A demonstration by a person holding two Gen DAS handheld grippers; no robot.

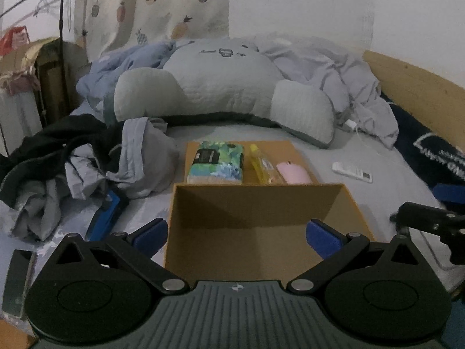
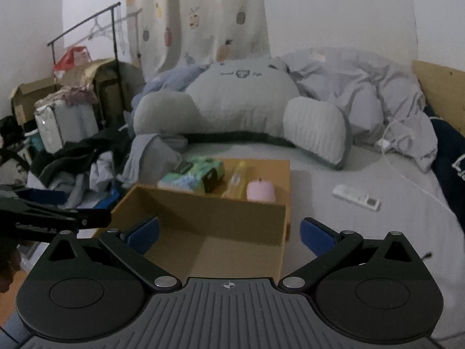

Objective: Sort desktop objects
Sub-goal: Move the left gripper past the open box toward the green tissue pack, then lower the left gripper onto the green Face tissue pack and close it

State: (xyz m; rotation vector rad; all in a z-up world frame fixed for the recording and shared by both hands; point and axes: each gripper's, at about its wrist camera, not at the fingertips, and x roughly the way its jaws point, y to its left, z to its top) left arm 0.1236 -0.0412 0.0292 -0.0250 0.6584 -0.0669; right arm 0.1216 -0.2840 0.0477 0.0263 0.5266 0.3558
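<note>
On the grey bed sheet (image 1: 334, 151), at the centre of both views, stands an open brown cardboard box (image 1: 258, 203) with nothing visible inside. Its flat lid flap (image 1: 293, 152) lies behind it, toward 12 o'clock, and carries three things in a row. At the 11 o'clock end of the flap lies a soft tissue pack with a green and blue leaf print and a black label (image 1: 216, 163). Just beside it, in the middle, lies a slim yellow plastic bottle (image 1: 260, 164). Next to the bottle, at the 1 o'clock end, rests a pale pink rounded computer mouse (image 1: 293, 173); whether bottle and mouse touch, I cannot tell.

The left tongs (image 1: 237, 234) hang over the near part of the box, spread wide, with the blue pads (image 1: 151, 232) far apart and nothing between them. The right tongs (image 2: 229, 232) are also spread wide and hold nothing; they hang over the right part of the box.

At 3 o'clock from the box, well apart, a white remote control (image 1: 351, 172) lies on the sheet. At 9 o'clock is a heap of grey and black clothes (image 1: 87, 157). At 12 o'clock, behind the flap, leans a big light-grey backrest cushion with two arms (image 1: 221, 87), with a rumpled pale-blue quilt (image 1: 328, 67) behind it.
</note>
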